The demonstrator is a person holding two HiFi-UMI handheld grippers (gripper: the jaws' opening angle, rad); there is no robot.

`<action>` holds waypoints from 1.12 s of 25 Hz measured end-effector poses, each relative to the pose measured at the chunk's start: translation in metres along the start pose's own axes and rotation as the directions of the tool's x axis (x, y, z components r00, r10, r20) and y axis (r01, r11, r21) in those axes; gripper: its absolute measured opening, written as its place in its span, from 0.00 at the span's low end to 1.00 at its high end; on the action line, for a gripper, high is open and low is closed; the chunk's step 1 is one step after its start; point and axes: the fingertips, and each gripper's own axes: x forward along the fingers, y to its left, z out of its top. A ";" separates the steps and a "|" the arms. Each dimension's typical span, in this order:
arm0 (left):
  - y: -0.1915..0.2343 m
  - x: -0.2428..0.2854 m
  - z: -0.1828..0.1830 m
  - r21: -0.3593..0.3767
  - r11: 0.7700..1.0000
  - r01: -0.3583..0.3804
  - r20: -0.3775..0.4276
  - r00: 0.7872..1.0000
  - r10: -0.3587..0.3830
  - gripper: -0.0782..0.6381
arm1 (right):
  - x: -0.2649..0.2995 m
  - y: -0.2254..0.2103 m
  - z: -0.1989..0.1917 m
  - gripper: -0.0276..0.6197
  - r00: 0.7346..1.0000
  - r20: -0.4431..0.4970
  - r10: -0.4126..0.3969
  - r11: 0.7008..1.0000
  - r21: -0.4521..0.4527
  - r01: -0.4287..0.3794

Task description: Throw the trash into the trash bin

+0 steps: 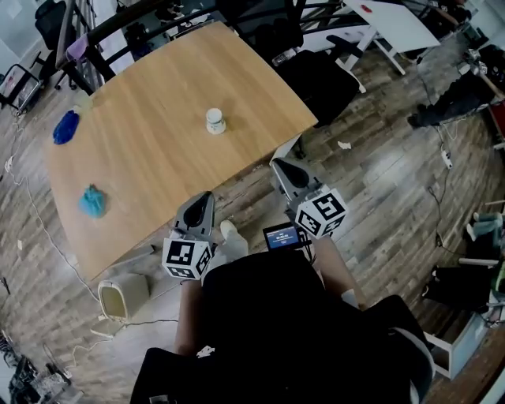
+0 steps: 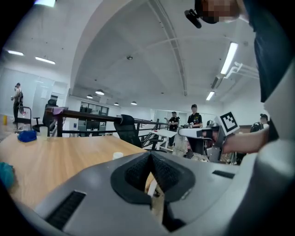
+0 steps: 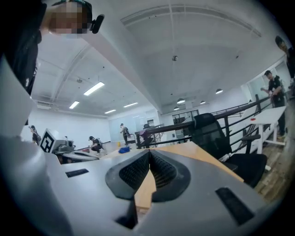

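On the wooden table (image 1: 158, 158) lie a white crumpled cup (image 1: 215, 121), a dark blue wad (image 1: 66, 126) at the far left and a teal wad (image 1: 93, 201) nearer the front. A beige trash bin (image 1: 124, 294) stands on the floor by the table's near left corner. My left gripper (image 1: 205, 197) hovers at the table's front edge, shut and empty. My right gripper (image 1: 278, 164) is beside the table's right corner, also shut and empty. In the left gripper view the pads (image 2: 138, 173) meet, and the cup (image 2: 118, 156) lies ahead. In the right gripper view the pads (image 3: 161, 168) meet, and the blue wad (image 3: 123, 150) lies far off.
A black office chair (image 1: 319, 75) stands behind the table's right corner, and a white desk (image 1: 398, 24) is farther back. Cables (image 1: 47, 237) trail over the floor at the left. A white scrap (image 1: 344, 145) lies on the wood floor. People stand far off in both gripper views.
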 end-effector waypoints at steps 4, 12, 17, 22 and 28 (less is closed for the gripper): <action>0.037 0.035 -0.005 -0.040 0.999 0.016 -0.029 0.999 -0.017 0.11 | 0.037 -0.045 0.023 0.04 0.996 0.008 -0.091 0.995 -0.037 0.091; 0.076 0.132 0.012 -0.024 1.000 0.016 -0.082 0.996 -0.018 0.11 | 0.107 -0.104 0.027 0.04 0.999 -0.040 -0.013 0.999 -0.039 0.011; 0.092 0.170 0.017 -0.010 1.000 -0.030 -0.123 0.992 0.028 0.11 | 0.134 -0.132 0.035 0.04 0.998 -0.047 0.043 0.999 -0.003 -0.043; 0.118 0.213 -0.014 -0.058 0.997 -0.046 -0.241 0.970 0.031 0.43 | 0.154 -0.154 0.020 0.04 0.995 -0.090 0.052 0.997 0.052 -0.048; 0.157 0.261 -0.088 -0.005 0.993 -0.122 -0.430 0.896 0.108 0.56 | 0.154 -0.182 -0.018 0.04 0.987 -0.158 0.018 0.993 0.116 0.001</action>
